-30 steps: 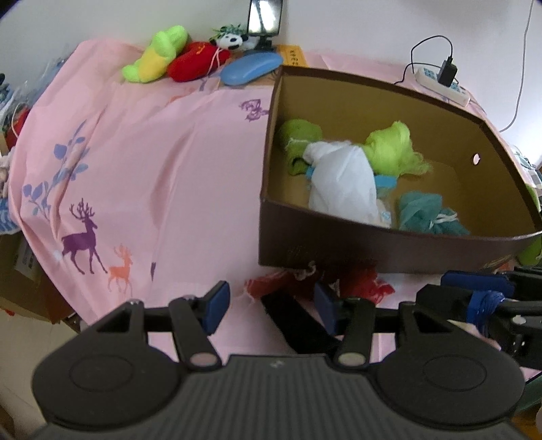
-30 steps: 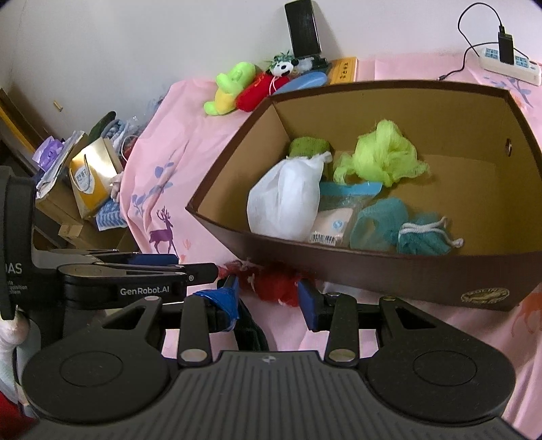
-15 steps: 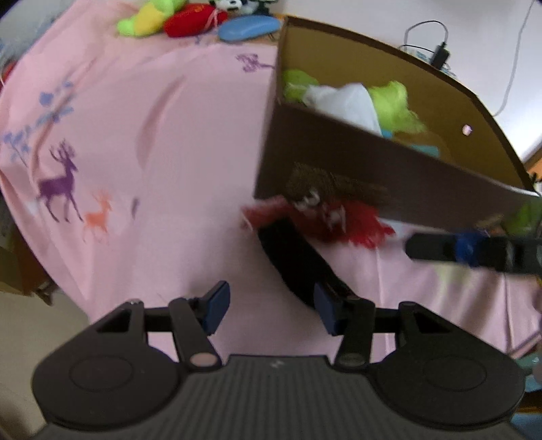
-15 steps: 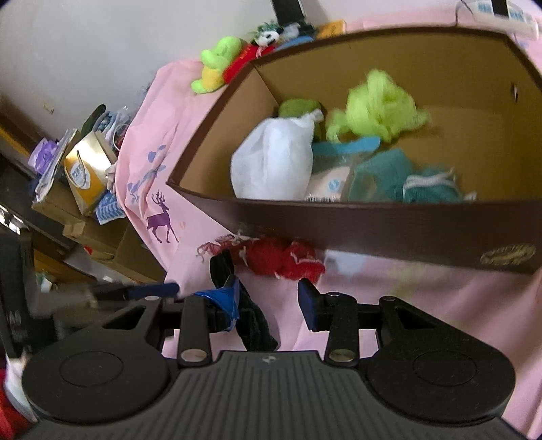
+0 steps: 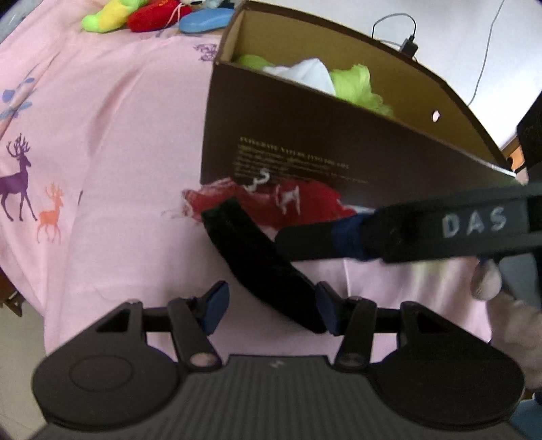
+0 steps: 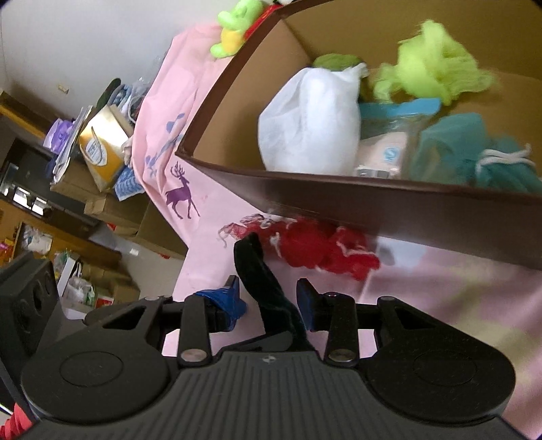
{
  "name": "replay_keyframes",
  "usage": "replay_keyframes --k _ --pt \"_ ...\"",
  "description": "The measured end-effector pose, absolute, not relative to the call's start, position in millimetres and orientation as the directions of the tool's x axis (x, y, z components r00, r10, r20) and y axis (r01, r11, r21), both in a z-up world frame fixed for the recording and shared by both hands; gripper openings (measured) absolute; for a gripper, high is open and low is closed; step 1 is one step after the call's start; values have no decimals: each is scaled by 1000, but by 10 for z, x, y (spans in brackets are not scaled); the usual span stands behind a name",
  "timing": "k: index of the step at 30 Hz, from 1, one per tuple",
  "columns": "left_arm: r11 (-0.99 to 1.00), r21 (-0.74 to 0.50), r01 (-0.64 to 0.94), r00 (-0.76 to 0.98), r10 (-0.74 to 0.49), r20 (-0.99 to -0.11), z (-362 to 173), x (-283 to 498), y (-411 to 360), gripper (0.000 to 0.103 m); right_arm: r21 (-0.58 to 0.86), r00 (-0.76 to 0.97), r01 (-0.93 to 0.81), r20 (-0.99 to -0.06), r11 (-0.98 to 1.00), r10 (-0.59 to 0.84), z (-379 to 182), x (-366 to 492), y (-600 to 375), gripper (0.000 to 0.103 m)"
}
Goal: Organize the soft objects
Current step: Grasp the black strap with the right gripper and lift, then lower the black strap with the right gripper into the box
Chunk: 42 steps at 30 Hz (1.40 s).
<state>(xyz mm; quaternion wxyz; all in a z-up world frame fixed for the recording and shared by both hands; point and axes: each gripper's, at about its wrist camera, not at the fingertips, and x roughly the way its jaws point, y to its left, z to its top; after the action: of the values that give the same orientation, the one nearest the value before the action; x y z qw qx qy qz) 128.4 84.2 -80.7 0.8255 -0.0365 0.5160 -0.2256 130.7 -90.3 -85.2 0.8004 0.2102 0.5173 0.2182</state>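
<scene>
Cardboard box (image 6: 389, 199): brown outside, tan inside, open-topped, standing on the pink deer-print cloth (image 5: 101, 142) over the tabletop.
Box contents: white bag (image 6: 308, 122), lime-green fluffy piece (image 6: 437, 74), darker green piece (image 6: 335, 61), teal knit with white cord (image 6: 491, 159), pale packet (image 6: 382, 155).
Outside, near wall of box: red fuzzy item (image 5: 271, 203), lying against the box's foot; black soft strip (image 5: 261, 260), one end on the red item.
Outside, far end of cloth: green-yellow plush (image 5: 108, 17), red plush (image 5: 155, 13), blue object (image 5: 206, 18).
Left gripper (image 5: 271, 309): jaws apart, black strip passing beside one pad, no squeeze visible.
Right gripper (image 6: 269, 301): jaws closing, black strip between them, pads not yet pressing.
Progress: judged part done; five items boxed, at least the red and black pieces left.
</scene>
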Motion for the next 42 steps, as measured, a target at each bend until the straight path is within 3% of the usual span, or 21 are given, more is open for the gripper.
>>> replay_keyframes --k 4,6,8,9,18,31,42 --pt "885 -327 332 377 -442 -814 -820 1325 909 54 553 340 -139 -753 822 564 -932 1376 -831 21" --pt "878 -345 331 380 -459 -803 -835 1336 938 36 559 326 -131 -755 818 569 -974 1403 -819 21" --pt "876 -350 332 386 -465 -797 -841 1334 960 31 574 313 -119 -753 810 579 -1018 1420 -820 21" --pt "875 -349 335 388 -466 -795 -846 1337 974 24 582 306 -115 -751 805 586 -1043 1426 -815 20" --pt "865 -388 317 401 -493 -772 -833 1325 1142 11 621 273 -128 -727 773 629 -1024 1459 -825 9" --pt "831 -387 401 495 -551 -672 -198 1067 1314 3 715 294 -225 -598 662 746 -566 1349 -984 2" --pt "746 -324 581 554 -655 -514 603 1300 983 3 770 498 -267 -404 579 767 82 1378 -1432 2"
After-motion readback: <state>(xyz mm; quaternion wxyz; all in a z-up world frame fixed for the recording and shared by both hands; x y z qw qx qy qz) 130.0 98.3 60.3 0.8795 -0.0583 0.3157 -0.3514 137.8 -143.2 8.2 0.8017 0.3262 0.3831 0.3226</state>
